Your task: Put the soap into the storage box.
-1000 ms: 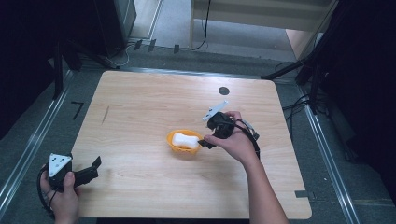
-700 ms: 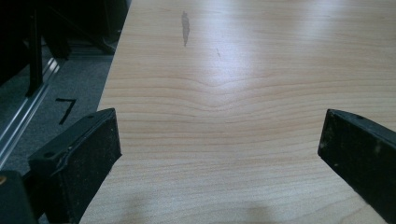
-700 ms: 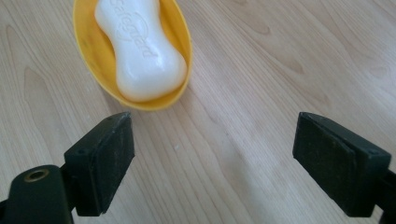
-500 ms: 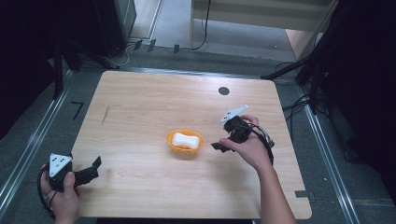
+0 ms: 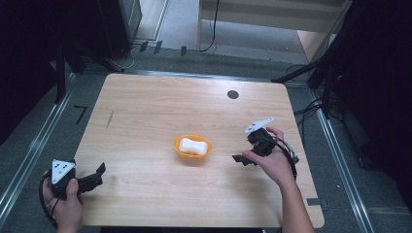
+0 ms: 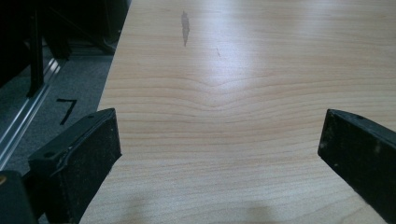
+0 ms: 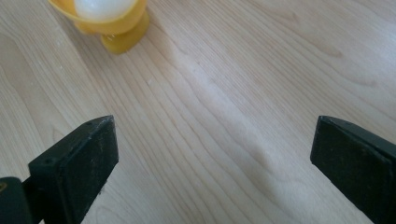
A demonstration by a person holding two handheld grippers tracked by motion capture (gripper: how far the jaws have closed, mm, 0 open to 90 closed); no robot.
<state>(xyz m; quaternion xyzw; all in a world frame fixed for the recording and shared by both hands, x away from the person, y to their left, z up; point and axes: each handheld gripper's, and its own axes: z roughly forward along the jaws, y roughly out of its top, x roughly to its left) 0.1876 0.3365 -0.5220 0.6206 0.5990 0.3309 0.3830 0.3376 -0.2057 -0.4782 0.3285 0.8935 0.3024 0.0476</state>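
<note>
Left gripper [image 5: 97, 175] rests at the near left corner of the table [image 5: 145, 111], jaws spread wide, nothing between them. Mid-table: orange bowl [image 5: 193, 147] with the white soap-shaped piece [image 5: 189, 145] lying inside it. Right gripper [image 5: 241, 159] hangs just right of the bowl, jaws apart and empty. Judgement: placement into the bowl looks complete; 0 items left loose on the table.

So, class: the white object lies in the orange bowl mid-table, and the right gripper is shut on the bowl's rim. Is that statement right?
Not quite. The white object does lie in the orange bowl mid-table, but the right gripper is open and apart from the bowl, over bare table. The high view shows the gap; the right gripper view shows its fingers spread wide.
</note>
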